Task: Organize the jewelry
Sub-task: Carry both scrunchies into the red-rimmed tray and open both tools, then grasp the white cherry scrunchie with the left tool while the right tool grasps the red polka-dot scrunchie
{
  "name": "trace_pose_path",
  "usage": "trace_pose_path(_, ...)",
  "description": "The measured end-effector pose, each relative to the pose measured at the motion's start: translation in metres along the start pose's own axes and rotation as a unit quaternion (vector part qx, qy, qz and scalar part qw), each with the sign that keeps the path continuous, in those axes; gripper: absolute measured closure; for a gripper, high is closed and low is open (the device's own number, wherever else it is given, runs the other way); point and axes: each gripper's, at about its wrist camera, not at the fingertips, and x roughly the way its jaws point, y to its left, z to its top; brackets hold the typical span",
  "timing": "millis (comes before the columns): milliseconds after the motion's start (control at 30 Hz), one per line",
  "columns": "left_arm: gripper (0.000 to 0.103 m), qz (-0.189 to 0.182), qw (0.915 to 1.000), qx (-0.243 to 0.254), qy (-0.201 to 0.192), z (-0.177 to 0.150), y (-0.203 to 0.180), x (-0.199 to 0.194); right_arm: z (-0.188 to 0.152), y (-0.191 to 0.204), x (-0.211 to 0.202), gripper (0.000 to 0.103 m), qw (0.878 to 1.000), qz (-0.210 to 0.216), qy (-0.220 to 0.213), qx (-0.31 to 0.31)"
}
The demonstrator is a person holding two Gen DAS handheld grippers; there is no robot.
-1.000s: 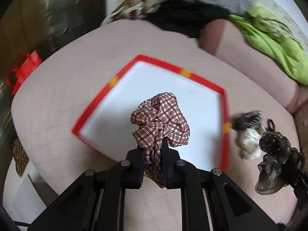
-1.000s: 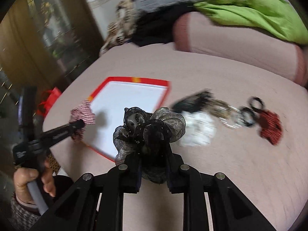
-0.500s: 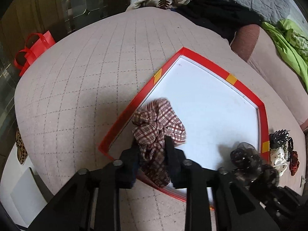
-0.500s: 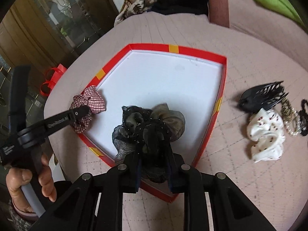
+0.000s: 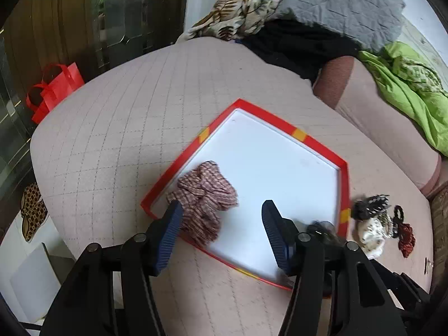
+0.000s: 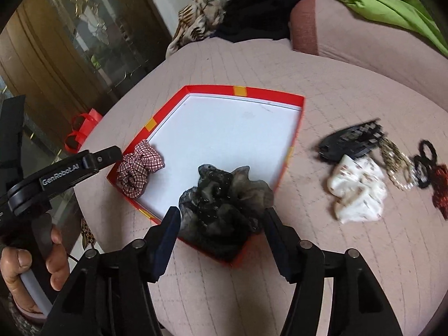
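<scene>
- Over the red-rimmed tray (image 6: 296, 128), your left gripper (image 5: 221, 224) has just been opening, jaws wide; plaid scrunchie (image 5: 204, 196) lies inside, touching one pad.
- Your right gripper (image 6: 221, 224) has just been opening too; black scrunchie (image 6: 224, 198) sits loose between its jaws, in the tray's near corner.

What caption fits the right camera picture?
Right gripper open over black scrunchie in red tray, beside plaid scrunchie.
</scene>
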Motion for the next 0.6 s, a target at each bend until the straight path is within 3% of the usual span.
trace_pose_path(167,0.043,-0.01,0.9994,0.031,-0.012,-0.01,-0.024,-0.024,-0.02,-0.026,-0.033,0.035,1.0,-0.007,-0.014,0.022)
trace_pose_path(333,0.041,-0.021,0.9974,0.066,-0.017,-0.024,-0.053,-0.038,-0.05,-0.074,-0.075,0.033,0.996,-0.049,-0.037,0.057)
trace_pose_path(600,0.041,-0.057,0.9893,0.134,0.012,-0.054,-0.115,-0.042,-0.089,-0.148,-0.123,0.033,0.984,-0.11,-0.06,0.13)
